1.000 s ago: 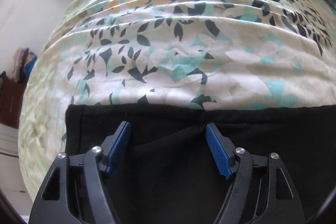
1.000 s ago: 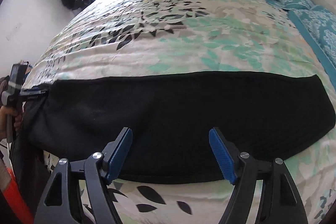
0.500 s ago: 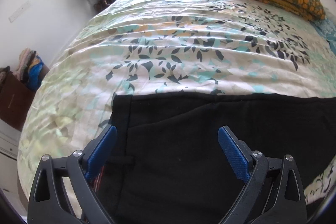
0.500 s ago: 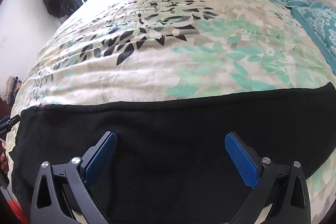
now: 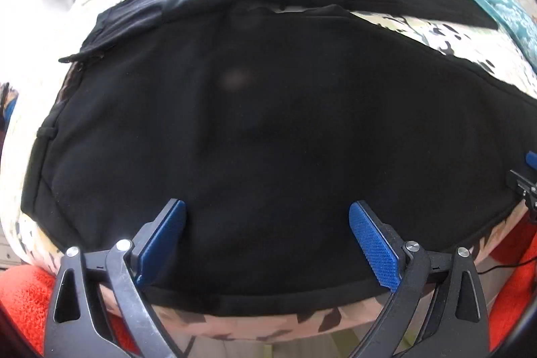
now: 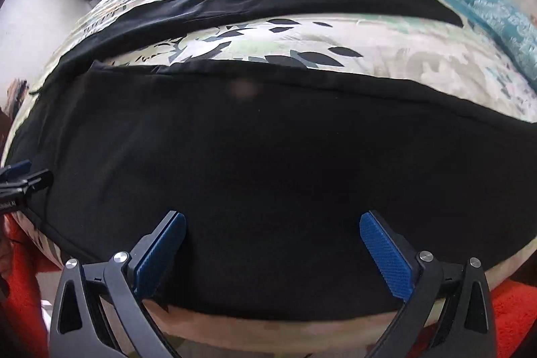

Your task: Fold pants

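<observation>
The black pants (image 5: 268,123) lie spread on the leaf-print bed (image 6: 369,46), filling each frame's middle. The left view shows the waistband corner and a pocket flap at upper left; the right view shows printed sheet between the two legs. Both left tongs (image 5: 266,237) and right tongs (image 6: 272,244) stand wide, empty, above matte soft cloth.

Both wrist views—steeply down, close
</observation>
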Action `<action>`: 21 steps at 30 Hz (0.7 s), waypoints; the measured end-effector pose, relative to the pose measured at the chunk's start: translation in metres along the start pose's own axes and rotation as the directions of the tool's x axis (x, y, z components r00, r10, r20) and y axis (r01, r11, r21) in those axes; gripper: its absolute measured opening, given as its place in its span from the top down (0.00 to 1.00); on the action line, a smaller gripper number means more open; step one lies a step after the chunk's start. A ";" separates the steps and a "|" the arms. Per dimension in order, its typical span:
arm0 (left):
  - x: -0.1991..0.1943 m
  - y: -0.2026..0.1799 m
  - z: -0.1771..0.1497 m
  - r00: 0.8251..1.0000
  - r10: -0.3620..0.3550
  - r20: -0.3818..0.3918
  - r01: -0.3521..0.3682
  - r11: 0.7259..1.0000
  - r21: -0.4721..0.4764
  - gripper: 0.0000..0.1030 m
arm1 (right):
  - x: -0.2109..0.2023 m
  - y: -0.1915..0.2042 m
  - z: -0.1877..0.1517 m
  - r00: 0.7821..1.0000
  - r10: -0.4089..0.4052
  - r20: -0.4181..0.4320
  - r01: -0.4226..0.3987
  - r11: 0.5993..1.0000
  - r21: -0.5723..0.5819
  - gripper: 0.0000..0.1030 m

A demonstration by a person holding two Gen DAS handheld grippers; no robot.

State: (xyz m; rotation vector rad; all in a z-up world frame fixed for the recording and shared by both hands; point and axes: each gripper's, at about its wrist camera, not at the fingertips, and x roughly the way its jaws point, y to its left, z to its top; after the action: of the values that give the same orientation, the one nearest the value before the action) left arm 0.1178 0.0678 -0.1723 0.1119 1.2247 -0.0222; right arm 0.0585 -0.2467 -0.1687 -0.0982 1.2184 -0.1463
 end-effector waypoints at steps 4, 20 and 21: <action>-0.004 0.006 0.001 0.999 -0.018 0.030 0.021 0.995 -0.094 0.04 | -0.025 -0.013 0.005 0.991 -0.022 0.131 0.015 0.999 0.051 0.00; 0.009 0.004 -0.001 0.995 0.034 0.089 -0.027 0.996 -0.081 0.01 | 0.009 0.004 0.002 0.989 0.005 0.148 -0.010 0.999 0.036 0.00; 0.010 0.004 -0.002 0.995 0.038 0.091 -0.031 0.996 -0.079 0.01 | 0.009 0.004 0.002 0.989 0.003 0.149 -0.008 0.999 0.036 0.00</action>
State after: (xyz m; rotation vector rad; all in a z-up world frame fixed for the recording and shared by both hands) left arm 0.1195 0.0721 -0.1820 0.0632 1.1298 0.0497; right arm 0.0639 -0.2441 -0.1771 -0.0723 1.0661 -0.1538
